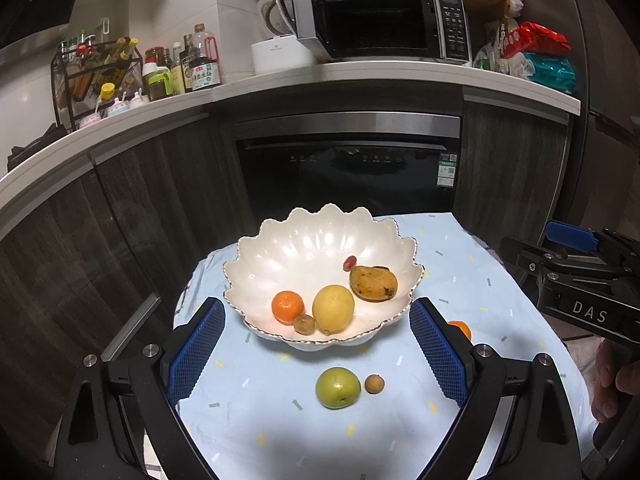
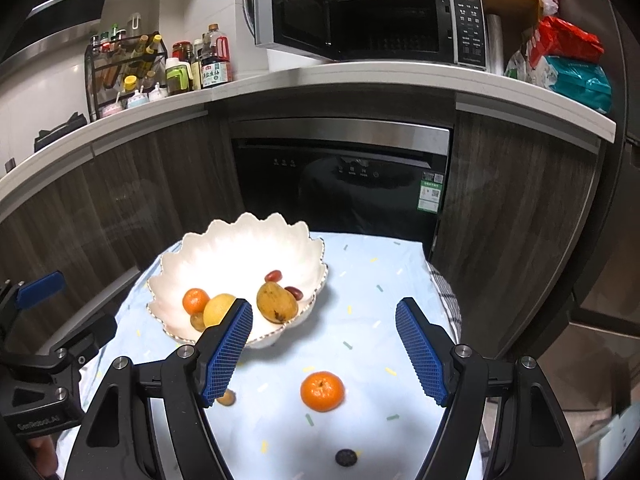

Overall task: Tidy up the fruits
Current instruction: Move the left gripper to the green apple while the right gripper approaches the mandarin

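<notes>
Hovering over the cloth-covered counter, you hold both tools with jaws apart and empty. Your left tool frames the scalloped white bowl, which already holds a tangerine, a lemon, a mango and small fruits. A green apple and a longan lie loose below it. Your right tool brackets the loose tangerine, likely the next pick; a dark berry waits nearer.

bowl: mango, lemon inside | apple: before bowl, on cloth
</notes>
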Demonstrator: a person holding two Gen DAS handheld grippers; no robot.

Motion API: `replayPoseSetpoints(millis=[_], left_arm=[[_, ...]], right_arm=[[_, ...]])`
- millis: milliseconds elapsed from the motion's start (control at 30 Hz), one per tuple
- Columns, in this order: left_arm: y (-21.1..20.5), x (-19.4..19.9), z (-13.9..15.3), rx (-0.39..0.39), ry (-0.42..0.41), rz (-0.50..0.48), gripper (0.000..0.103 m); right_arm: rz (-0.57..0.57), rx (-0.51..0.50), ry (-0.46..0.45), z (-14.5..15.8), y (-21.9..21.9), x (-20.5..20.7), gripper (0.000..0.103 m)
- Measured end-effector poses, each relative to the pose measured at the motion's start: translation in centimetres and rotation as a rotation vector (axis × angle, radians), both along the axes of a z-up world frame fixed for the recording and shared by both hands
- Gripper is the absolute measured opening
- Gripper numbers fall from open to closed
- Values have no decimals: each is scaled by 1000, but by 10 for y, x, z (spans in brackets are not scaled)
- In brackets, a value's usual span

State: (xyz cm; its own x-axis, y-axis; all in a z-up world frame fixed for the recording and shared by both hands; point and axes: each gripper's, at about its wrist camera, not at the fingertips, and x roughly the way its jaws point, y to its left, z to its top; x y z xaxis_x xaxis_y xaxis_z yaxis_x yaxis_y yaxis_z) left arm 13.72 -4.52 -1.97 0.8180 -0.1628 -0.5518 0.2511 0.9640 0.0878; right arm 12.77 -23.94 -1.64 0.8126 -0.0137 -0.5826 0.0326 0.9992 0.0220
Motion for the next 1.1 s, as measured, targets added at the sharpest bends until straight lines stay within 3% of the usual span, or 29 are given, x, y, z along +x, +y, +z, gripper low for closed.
replayPoseSetpoints(millis=[833, 1100], left_arm=[[0, 3, -62, 34, 95, -17, 94], [1, 11, -81, 41, 127, -17, 88]], right_arm=[[-8, -21, 97, -58, 2, -6, 75], [-3, -23, 128, -75, 5, 0, 75]])
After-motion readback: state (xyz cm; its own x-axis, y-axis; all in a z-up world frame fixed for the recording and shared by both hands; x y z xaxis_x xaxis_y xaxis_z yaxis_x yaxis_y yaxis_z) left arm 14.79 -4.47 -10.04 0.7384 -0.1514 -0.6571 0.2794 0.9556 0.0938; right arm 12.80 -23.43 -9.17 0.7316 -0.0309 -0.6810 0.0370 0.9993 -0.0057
